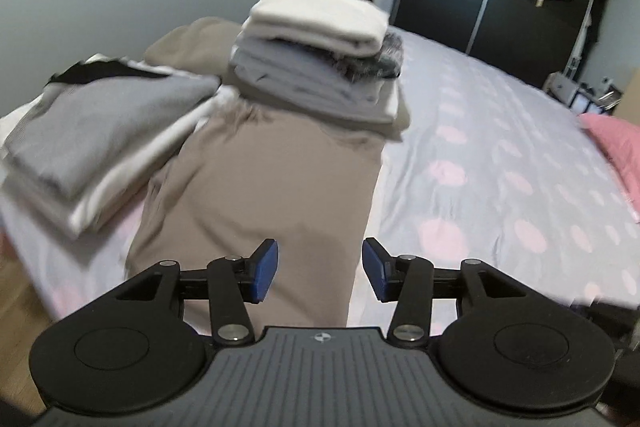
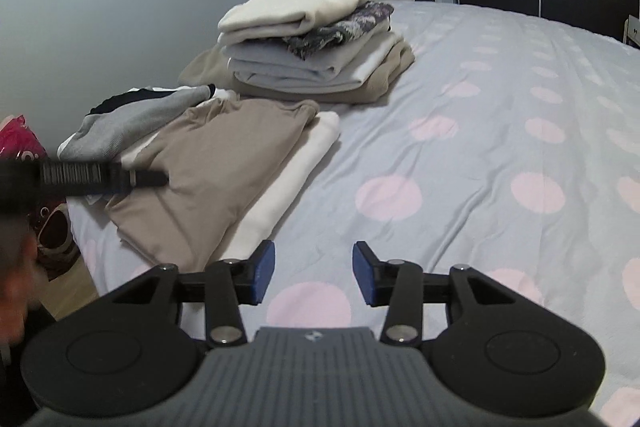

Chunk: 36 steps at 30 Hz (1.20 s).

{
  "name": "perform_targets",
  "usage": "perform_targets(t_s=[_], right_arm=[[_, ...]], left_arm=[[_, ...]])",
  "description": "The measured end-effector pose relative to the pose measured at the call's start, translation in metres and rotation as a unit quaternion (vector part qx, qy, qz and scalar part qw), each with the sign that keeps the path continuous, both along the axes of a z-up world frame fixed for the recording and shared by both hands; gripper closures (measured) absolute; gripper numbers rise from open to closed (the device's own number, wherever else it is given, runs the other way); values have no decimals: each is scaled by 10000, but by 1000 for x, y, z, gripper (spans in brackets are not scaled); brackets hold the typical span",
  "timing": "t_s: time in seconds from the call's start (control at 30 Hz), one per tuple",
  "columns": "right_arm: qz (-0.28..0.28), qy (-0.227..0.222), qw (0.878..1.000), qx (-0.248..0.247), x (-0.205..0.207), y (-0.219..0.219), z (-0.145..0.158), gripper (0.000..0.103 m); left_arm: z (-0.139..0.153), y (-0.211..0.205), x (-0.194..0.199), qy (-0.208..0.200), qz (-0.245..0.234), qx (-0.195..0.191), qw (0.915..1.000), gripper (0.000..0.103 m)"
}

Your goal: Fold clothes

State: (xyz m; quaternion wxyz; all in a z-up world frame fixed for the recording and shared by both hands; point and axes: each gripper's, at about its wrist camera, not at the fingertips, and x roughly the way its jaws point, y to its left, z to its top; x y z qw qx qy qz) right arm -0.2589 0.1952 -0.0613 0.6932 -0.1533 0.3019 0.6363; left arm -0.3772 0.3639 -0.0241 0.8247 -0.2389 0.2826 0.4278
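**Folded piles on the bed, both claws empty**

- Left claw point(image 1: 320, 269): jaws wide, nothing between them. It hangs just over the near end of the beige garment point(image 1: 260, 195).
- Ahead-left of that claw: a low stack, grey top point(image 1: 100, 123) over white layers, something black at its far edge. Motion blur here; I cannot count the layers.
- Beige garment, seen from the right wrist view point(image 2: 216, 171): folded flat into a rough rectangle, lying on a white piece point(image 2: 296, 163) and lapping the grey one. Ahead-left of the right claw.
- Straight ahead of the left claw, farther off: tall stack point(image 1: 320, 59), cream on top, pale grey beneath, a patterned dark piece poking out, beige at the base.
- Right claw point(image 2: 314, 279): jaws wide, empty, over bare duvet point(image 2: 480, 131). No loose clothes ahead or right of it.

Progress, as a judgement: every garment in view lies folded. Fits either a finished job or a pause before more laundry is fetched from out of frame.

Hard to make out: a dark bar point(image 2: 84, 175) crossing the left of the right wrist view, probably the other tool, blurred. The bed's left corner and the floor there are cut off. A pink pillow point(image 1: 616, 147) sits at the far right edge.
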Motion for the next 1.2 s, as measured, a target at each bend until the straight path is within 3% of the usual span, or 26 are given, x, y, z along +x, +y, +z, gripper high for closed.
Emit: perform_targets(t_s=[0.1, 0.33, 0.53, 0.63, 1.2], right_arm=[[21, -128, 9999, 66, -5, 0, 1, 43], [173, -223, 9995, 151, -18, -2, 5, 42], [158, -252, 9994, 171, -24, -3, 6, 29], [156, -269, 9993, 192, -28, -2, 8, 29], [195, -362, 9991, 140, -38, -4, 8, 27]], left_arm=[[-6, -14, -1, 163, 184, 162, 9996, 53], [-8, -40, -5, 318, 413, 625, 9967, 41], [-11, -50, 2, 628, 319, 809, 9942, 40], [-9, -52, 2, 677, 345, 929, 9928, 40], [-11, -47, 0, 764, 446, 798, 9929, 38]])
